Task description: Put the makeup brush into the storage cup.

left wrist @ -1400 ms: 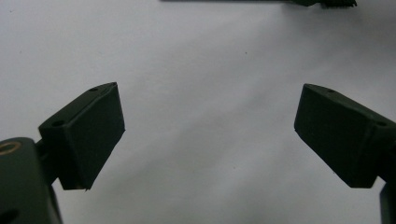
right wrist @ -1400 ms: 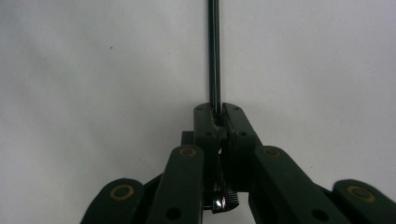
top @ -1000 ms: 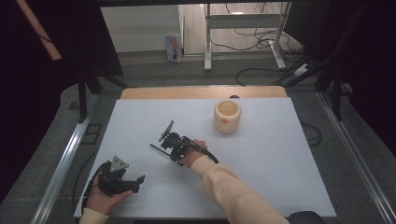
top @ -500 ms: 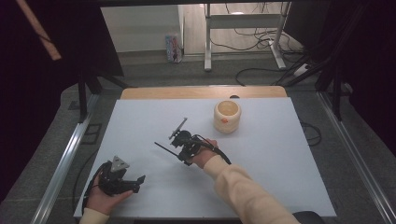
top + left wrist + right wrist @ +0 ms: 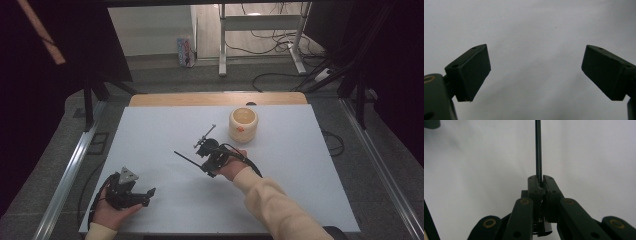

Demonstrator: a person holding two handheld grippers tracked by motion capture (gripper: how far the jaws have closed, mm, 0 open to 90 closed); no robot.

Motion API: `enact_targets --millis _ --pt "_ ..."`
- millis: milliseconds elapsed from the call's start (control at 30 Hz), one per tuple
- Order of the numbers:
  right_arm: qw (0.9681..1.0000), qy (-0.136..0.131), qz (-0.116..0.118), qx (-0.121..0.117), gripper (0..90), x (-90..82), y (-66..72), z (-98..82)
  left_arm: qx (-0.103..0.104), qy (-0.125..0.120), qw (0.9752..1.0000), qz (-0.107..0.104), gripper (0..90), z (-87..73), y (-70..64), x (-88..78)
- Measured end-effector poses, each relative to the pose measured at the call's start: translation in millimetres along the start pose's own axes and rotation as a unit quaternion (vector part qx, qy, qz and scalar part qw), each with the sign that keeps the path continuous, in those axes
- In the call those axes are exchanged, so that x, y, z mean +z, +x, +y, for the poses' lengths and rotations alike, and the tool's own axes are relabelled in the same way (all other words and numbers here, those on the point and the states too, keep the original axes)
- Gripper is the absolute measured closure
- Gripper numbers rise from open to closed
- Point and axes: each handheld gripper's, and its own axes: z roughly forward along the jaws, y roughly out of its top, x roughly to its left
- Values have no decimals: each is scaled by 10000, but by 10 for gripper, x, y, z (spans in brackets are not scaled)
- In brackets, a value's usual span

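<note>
the right gripper had been carried across the white table over the last second, from nearer the middle-left toward the cream cup, and now it hung just in front of and to the left of that cup, not touching it. its jaws were pinched tight on a thin black rod; in the right gripper view the rod rose straight out from between the closed pads, and from above a dark thin length stuck out to the left of the tool over the bare table. a second, paler thin piece angled up toward the cup, though i could not tell whether it belonged to the rod or to the gripper. to my eye the drift meant the rod was being brought to the cup, likely to be dropped or stood in its open mouth, and the tip would have had to be swung round first.

the left gripper had not shifted: it rested low at the near left corner, jaws spread wide with nothing between them, plain white surface beneath in its own view.

nothing lay on the table between rod and cup. beyond the far edge ran a wooden strip, floor cables and desk legs, all well apart.
</note>
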Motion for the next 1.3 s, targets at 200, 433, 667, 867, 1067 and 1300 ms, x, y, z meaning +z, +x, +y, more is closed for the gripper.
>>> enact_targets --millis 200,433,667,867,1067,1300 --pt "10000 -14 18 24 859 -75 -100 -101 1 13 10000 5 94 1 0 5" --pt "10000 -89 29 10 859 -167 -155 -209 -21 -4 10000 12 94 -1 -1 7" --pt "9998 -172 63 9 859 -274 -204 -380 -3 -10 10000 30 94 5 -12 10" --pt "9997 -222 78 10 859 -347 -271 -517 3 -11 10000 57 95 10 -18 13" --pt "9996 -269 86 -65 859 -419 -316 -650 48 -6 10000 74 96 20 -30 15" --pt "9996 -191 58 -206 858 -503 -363 -776 229 -24 9997 72 99 54 -93 16"
